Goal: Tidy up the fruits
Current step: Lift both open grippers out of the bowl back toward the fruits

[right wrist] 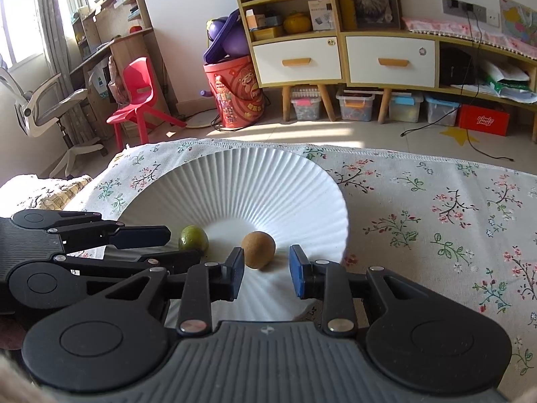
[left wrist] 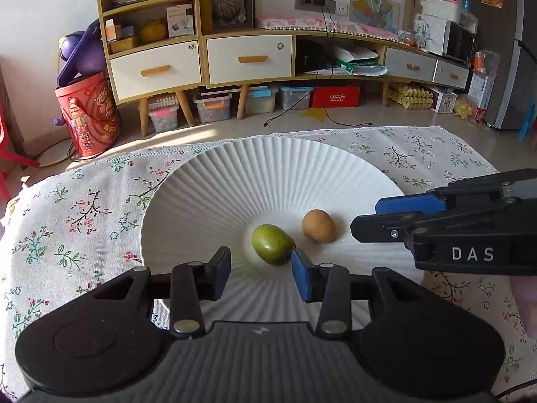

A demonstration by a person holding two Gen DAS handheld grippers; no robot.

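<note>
On plate [left wrist: 188, 201], both fruits down (jaws spread, pinching nothing): release step, next back both grippers off.

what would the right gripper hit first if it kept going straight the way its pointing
Most likely the brown fruit, which sits just ahead between the open jaws of the right gripper on the white ribbed plate; depth is hard to judge.

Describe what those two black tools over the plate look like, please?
Each hand-held gripper, left and right, is matte black plastic with round pivot housings, silver rivets, a ribbed grey body and two fingers tipped with blue pads. The right one bears white letters "DAS" on its side.
</note>
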